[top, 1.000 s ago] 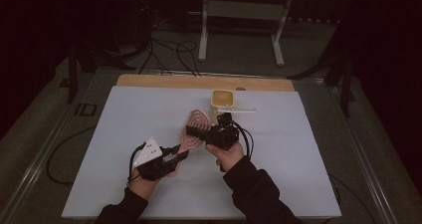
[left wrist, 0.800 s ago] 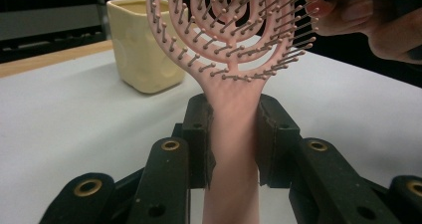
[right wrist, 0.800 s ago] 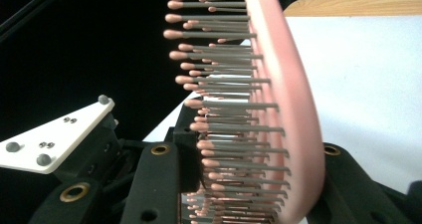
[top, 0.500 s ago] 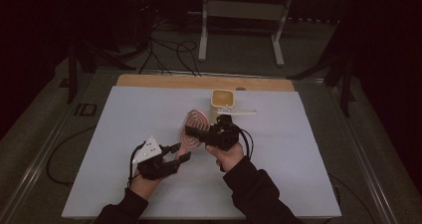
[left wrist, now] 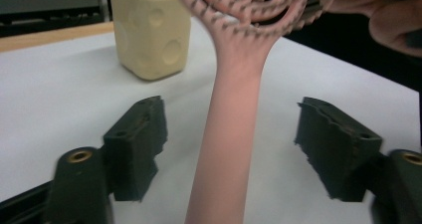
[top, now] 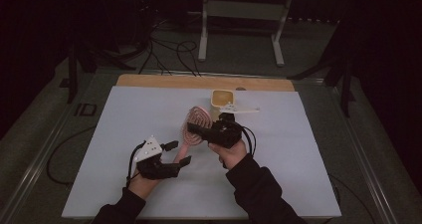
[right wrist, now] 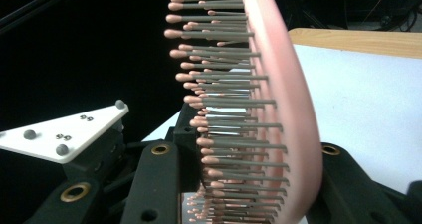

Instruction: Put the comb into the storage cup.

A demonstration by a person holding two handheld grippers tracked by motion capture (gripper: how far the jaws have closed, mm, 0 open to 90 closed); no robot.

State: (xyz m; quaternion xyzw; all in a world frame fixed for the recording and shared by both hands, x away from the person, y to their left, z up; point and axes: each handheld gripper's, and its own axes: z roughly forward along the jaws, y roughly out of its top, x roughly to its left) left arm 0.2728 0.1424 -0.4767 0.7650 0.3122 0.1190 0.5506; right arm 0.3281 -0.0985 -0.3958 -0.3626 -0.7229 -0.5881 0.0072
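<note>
1. The pink hairbrush [top: 195, 127] sits pinched at its head in your right gripper [top: 199, 130], clear of the table [top: 124, 114].
2. Your left gripper [top: 180, 153] has just been opening; its jaws stand spread either side of the handle, not touching.
3. A yellow cup [left wrist: 151, 30] stands beyond.

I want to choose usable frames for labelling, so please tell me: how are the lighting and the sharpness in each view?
High view: dim, the surroundings nearly black, the white table evenly lit, no glare. Left gripper view: brighter; the pink hairbrush handle and yellow cup fairly sharp, the near left gripper soft. Right gripper view: dark background, bristles quite sharp, the right gripper close and slightly blurred.
</note>
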